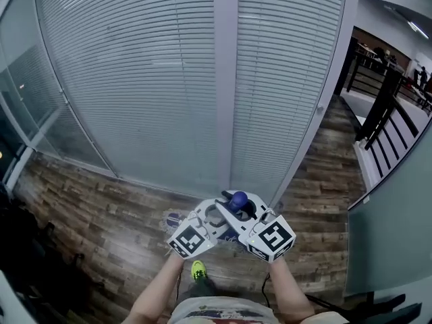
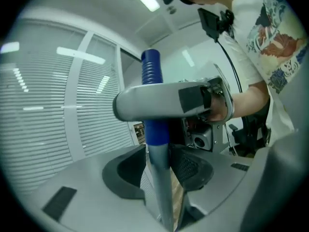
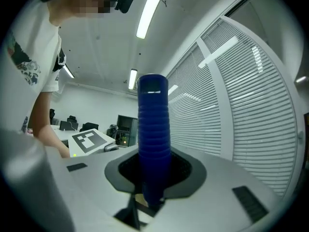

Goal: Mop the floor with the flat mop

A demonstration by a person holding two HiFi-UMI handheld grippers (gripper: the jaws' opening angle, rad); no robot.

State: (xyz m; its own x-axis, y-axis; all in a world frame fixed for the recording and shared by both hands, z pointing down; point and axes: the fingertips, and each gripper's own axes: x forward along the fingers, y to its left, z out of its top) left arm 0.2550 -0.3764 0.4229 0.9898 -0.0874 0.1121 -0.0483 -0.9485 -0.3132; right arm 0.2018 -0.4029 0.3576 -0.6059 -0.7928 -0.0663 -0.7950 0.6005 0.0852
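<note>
Left gripper (image 2: 160,178) and right gripper (image 3: 153,187) clench the blue-topped grey flat-mop pole (image 1: 237,200); a sweep seems underway; next, push it across the brown wooden plank floor (image 1: 101,214), 2 grips firm.

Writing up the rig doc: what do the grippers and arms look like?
Both the left gripper and right gripper have pale grey bodies with dark recessed pads at the jaws. Each carries a white cube with black square markers. Arms bare below the short sleeves of a white printed T-shirt.

The left claw (image 1: 219,214) and right claw (image 1: 250,210) flank the mop handle (image 1: 237,200) (blue-tipped).
</note>
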